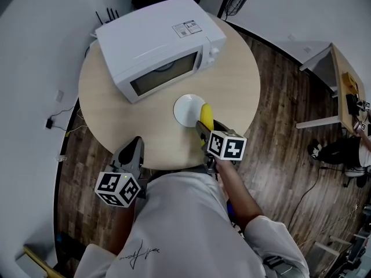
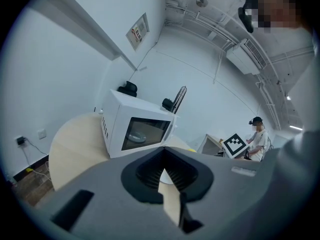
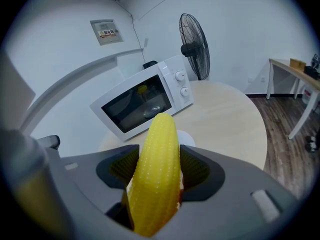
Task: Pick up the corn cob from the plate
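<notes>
Right gripper [image 1: 205, 128] is clamping the long yellow corn cob [image 3: 156, 169], jaws spread to the cob's width. The cob is sitting over the right rim of the small white round plate [image 1: 184, 110] on the round pale wooden table [image 1: 116, 120], its tip pointing toward the white microwave oven [image 1: 159, 45]. Left gripper [image 1: 133, 153] is hanging at the table's near edge, jaws all but closed, gripping nothing.

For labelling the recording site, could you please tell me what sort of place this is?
Probably an office or lab workroom rather than a home kitchen: a microwave sits on a round table, a pedestal fan stands by the wall, and a person sits beside a desk.
</notes>
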`<state>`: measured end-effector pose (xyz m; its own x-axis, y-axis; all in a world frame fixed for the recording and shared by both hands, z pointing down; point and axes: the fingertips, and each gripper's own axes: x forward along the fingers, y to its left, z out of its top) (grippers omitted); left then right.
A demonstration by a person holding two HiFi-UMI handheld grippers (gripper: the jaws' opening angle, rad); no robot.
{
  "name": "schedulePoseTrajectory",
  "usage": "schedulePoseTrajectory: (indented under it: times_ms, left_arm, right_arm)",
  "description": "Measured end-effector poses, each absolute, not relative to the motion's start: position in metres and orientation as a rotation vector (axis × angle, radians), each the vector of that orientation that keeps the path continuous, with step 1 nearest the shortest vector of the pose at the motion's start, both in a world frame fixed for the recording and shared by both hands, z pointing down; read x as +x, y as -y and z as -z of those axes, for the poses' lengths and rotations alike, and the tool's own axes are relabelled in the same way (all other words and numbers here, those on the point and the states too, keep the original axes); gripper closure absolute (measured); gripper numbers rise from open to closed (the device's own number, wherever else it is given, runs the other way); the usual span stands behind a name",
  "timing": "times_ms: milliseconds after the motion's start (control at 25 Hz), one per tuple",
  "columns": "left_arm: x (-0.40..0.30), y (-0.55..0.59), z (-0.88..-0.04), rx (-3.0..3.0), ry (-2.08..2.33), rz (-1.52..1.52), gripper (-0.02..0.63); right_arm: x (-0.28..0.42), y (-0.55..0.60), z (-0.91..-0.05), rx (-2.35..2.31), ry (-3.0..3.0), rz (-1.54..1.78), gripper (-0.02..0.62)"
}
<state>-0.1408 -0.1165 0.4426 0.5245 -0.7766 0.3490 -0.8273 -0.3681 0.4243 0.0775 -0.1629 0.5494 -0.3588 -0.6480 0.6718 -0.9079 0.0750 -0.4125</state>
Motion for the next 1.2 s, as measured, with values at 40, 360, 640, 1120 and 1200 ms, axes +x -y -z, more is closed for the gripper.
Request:
schedulePoseTrajectory:
  times_ms: [40, 360, 640, 1120, 1200]
  left_arm:
    - [-0.141, 0.117, -0.443, 2.210, 1.300, -0.121, 0.609]
    - [-0.147, 0.116, -0.448, 2.200, 1.304, -0.134, 0.609]
    - [-0.149, 0.115, -0.452, 2.195, 1.310, -0.149, 0.609]
    - [-0.163, 0.120, -0.459, 2.179, 1.337, -0.168, 0.612]
    - [-0.165, 0.121, -0.460, 2.181, 1.340, -0.187, 0.614]
  right_arm:
    - [0.078, 0.162, -0.548, 1.556, 2.050, -1.169, 0.327]
    - [0.081, 0.150, -0.531, 1.594, 2.084, -1.127, 0.327]
    - [0.081, 0.140, -0.516, 1.607, 2.108, -1.077, 0.327]
    - [0.080, 0.129, -0.495, 1.645, 2.154, -1.022, 0.327]
    - [0.080, 0.128, -0.490, 1.656, 2.168, -0.999, 0.327]
